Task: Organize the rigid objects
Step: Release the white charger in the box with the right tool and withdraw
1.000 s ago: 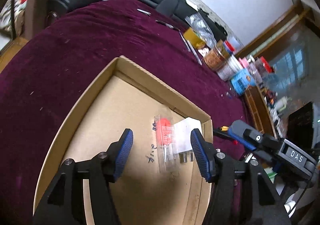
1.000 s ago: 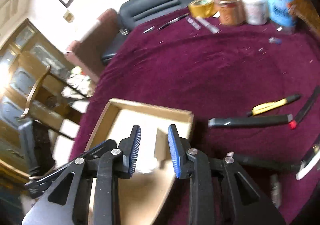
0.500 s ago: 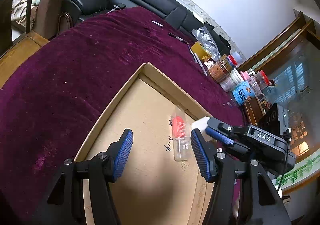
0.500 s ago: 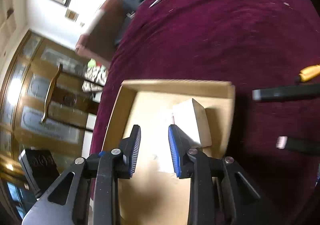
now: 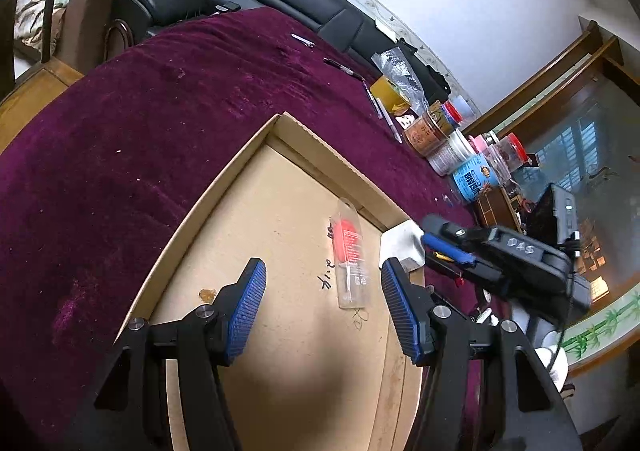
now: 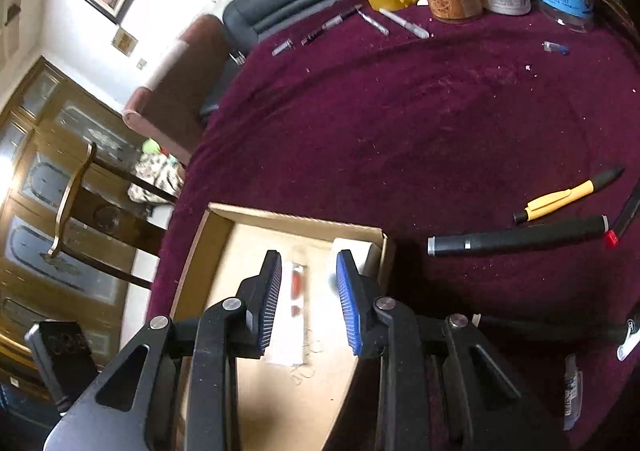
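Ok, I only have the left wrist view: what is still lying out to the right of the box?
Observer: A black tube lies just right of the box, outside it.
Operator: Anything else near it?
Observer: A yellow pen lies just beyond the tube.
Operator: Is the right claw carrying something?
Observer: No, the right claw is open with nothing in it, over the box.
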The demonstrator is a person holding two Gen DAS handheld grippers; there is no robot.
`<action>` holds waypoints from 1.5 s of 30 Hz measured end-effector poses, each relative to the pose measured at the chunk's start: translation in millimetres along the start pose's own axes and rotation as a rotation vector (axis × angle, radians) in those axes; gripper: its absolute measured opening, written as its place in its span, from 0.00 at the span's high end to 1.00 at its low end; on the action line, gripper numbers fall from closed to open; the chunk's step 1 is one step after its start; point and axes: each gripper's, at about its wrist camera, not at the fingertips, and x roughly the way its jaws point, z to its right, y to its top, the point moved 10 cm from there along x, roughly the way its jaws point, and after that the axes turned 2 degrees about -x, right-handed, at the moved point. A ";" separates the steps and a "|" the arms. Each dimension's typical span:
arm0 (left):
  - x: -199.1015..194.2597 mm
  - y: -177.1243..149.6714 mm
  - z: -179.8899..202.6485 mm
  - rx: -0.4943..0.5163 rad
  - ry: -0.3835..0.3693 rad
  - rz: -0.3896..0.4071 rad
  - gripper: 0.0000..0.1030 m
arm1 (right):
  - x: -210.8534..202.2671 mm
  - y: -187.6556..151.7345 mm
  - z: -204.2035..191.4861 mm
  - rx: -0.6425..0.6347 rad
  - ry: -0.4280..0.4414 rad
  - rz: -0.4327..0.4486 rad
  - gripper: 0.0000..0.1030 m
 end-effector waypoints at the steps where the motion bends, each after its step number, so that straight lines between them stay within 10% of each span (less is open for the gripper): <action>1: -0.1 0.1 -0.3 -0.002 -0.002 0.000 0.48 | 0.3 -0.1 -1.6 -0.005 0.008 0.010 0.74; 19: -8.0 -5.7 -4.6 0.004 -0.025 -0.007 0.47 | 10.6 0.1 -21.7 0.036 0.126 -0.015 0.71; 24: -8.9 -5.6 -6.9 -0.005 -0.035 -0.005 0.47 | -20.8 10.8 3.9 -0.036 -0.109 0.063 0.71; 39: -15.2 -5.2 -15.6 -0.028 -0.070 -0.010 0.47 | 18.8 -8.6 -24.5 -0.093 -0.118 -0.058 0.60; 45: -11.8 -7.2 -14.4 -0.018 -0.075 -0.021 0.47 | 15.2 0.2 -23.9 -0.204 -0.306 -0.016 0.60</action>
